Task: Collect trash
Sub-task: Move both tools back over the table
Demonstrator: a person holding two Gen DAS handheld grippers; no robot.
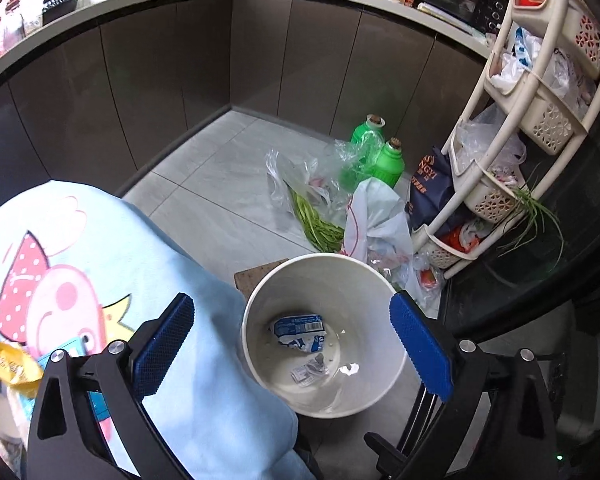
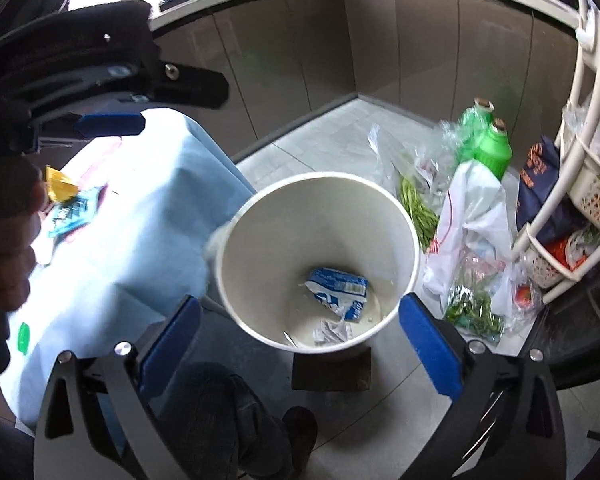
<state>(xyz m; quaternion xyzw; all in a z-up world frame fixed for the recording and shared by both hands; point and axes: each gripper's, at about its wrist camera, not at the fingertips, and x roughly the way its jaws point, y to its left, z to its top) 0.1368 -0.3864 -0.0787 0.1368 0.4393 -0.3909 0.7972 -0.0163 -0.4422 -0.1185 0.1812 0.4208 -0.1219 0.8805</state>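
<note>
Bin [image 1: 256, 344] with blue carton [image 1: 299, 330] between both wide-open, empty grippers [image 1: 300, 344] [image 2: 300, 350], cartoon cloth [image 1: 60, 280] only in left view, hand [image 2: 8, 248] at 9 o'clock in right view, tiled floor [image 1: 220, 168], rack [image 1: 540, 100] at 2 o'clock.

white round bin [image 1: 260, 344] upright on floor, crushed blue-white carton [image 1: 298, 330] and crumpled wrapper [image 1: 310, 370] lying inside
</note>
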